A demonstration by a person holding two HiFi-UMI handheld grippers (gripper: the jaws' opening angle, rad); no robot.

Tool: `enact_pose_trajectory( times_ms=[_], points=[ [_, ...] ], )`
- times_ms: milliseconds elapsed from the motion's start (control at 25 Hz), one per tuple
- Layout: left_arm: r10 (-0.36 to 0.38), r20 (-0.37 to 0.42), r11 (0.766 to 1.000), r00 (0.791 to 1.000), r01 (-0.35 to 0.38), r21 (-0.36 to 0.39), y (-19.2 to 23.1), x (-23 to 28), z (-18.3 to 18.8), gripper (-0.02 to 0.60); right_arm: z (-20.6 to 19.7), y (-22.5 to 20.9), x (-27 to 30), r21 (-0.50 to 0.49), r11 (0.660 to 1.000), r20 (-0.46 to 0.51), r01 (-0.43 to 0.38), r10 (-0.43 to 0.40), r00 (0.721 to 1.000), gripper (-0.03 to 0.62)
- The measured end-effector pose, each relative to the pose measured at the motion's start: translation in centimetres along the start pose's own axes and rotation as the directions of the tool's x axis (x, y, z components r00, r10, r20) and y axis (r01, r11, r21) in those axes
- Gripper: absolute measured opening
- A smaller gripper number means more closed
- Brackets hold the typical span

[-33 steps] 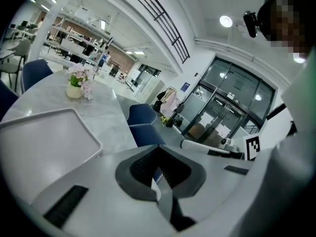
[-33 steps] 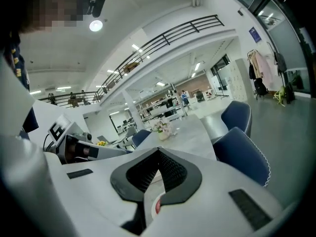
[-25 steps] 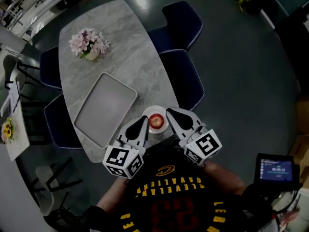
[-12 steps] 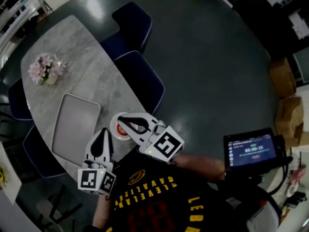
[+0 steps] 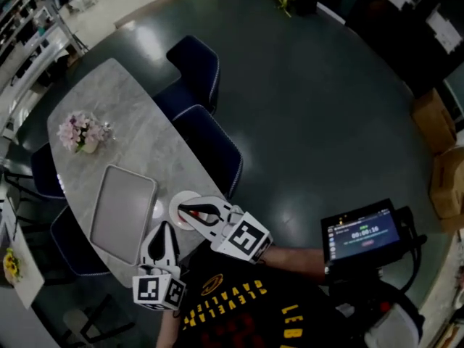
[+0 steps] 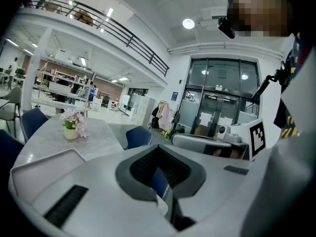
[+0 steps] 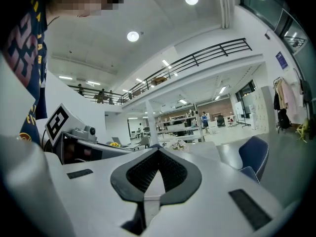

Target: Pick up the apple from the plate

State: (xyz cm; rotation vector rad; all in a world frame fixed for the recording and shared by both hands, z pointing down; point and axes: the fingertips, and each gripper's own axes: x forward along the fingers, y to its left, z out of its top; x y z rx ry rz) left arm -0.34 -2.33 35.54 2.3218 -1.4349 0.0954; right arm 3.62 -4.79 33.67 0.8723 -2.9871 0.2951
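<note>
A white plate [image 5: 180, 201] sits near the close end of the grey marble table [image 5: 138, 147]. My right gripper [image 5: 182, 210] lies across the plate with its jaws shut and nothing between them. It hides most of the apple [image 5: 199, 214], of which only a bit of red shows through the gripper's frame. My left gripper [image 5: 164, 228] hangs just left of the plate over the table's near edge, also shut and empty. In both gripper views the jaws meet with nothing held, and neither plate nor apple shows there.
A grey tray [image 5: 122, 212] lies left of the plate, and a small vase of pink flowers [image 5: 82, 132] stands farther up the table. Navy chairs [image 5: 210, 147] line the table's right side. A tablet [image 5: 361, 234] on a stand is at my right.
The head view has swung round. The right gripper moved from beside the plate to across it, covering the apple. The left gripper has drawn back towards the table's near edge.
</note>
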Motion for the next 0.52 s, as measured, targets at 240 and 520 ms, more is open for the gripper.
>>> enact_pose_trajectory(
  times_ms=[240,520],
  points=[
    [0.055,0.053,0.998,0.997,-0.057,0.033,-1.2,-0.1,-1.9,0.000,-2.8,-0.5,-1.9,-0.019,0.998,0.022,-0.055,0.056,0.998,0.005],
    [0.070,0.108,0.994,0.992,-0.078,0.072,-4.8,-0.7,-2.0,0.000,-1.9,-0.2,-5.0,-0.047,0.995,0.033,-0.085,0.087,0.996,0.005]
  ],
)
